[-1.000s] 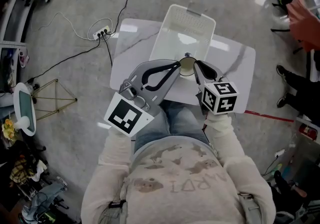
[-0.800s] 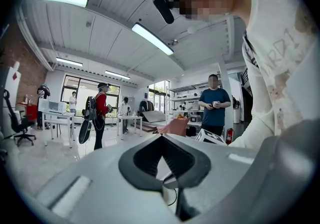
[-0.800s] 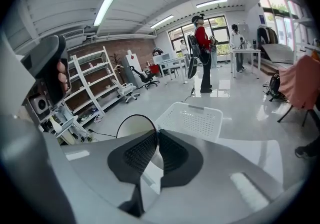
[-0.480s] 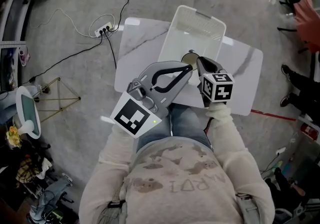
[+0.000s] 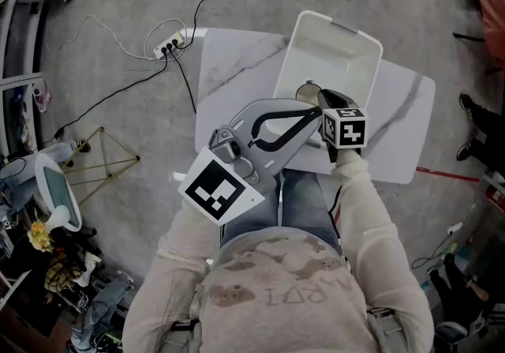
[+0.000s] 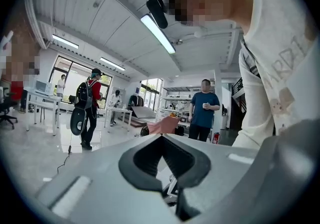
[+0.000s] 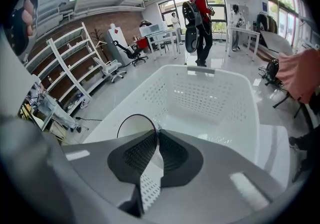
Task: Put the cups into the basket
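While clamping the wall of the clear cup (image 7: 131,128) in the right gripper (image 7: 156,137), holds it over the near-left edge of the white basket (image 7: 210,95) for a drop inside (left gripper (image 6: 161,138) with jaws together, empty, tipped away).

Your right gripper (image 5: 319,94) reaches forward at the end of your right forearm (image 5: 364,205), with its marker cube (image 5: 345,127) facing up. Its jaws are pinched together on the thin wall of a cup (image 7: 131,127). Your left gripper (image 5: 314,114) is held nearer your head and angled forward and to the right, so its tip lies just beside the right one. Its jaws are closed with nothing between them.
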`<action>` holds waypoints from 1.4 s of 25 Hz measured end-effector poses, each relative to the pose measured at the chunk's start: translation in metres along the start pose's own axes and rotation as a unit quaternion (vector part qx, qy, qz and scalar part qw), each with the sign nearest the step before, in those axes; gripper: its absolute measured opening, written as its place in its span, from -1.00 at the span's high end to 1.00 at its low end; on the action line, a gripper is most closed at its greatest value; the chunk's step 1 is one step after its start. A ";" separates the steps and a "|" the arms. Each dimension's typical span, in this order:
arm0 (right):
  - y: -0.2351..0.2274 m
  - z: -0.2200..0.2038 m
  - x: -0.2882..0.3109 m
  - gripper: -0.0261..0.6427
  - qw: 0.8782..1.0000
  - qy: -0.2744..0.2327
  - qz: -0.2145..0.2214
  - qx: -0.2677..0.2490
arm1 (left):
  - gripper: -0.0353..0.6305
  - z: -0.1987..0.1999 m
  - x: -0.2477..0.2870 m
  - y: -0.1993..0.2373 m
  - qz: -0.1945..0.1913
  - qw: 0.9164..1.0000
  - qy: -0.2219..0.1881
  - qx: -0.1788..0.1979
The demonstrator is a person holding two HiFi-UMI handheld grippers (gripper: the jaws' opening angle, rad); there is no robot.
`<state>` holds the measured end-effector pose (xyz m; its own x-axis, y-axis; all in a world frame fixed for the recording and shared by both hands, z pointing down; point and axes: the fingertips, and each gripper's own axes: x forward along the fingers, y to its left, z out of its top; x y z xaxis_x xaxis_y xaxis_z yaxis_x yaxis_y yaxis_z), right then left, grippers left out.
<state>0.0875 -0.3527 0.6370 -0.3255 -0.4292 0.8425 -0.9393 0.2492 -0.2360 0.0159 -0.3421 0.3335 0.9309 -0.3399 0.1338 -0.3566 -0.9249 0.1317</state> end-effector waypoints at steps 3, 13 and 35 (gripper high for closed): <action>-0.002 -0.008 0.022 0.78 1.000 0.025 0.003 0.003 | 0.89 -0.010 0.001 0.012 -0.012 1.000 0.011 -0.004; -0.008 -0.034 0.076 0.78 0.996 0.092 0.014 0.014 | 0.89 -0.028 -0.007 0.037 -0.010 1.000 0.002 -0.028; -0.007 -0.020 0.047 0.84 0.999 0.025 0.016 0.028 | 0.89 -0.031 0.000 0.021 -0.039 0.999 0.017 0.007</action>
<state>0.0811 -0.3570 0.6884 -0.3514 -0.3777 0.8567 -0.9333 0.2132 -0.2889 0.0060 -0.3561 0.3671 0.9523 -0.2617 0.1570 -0.2825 -0.9505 0.1292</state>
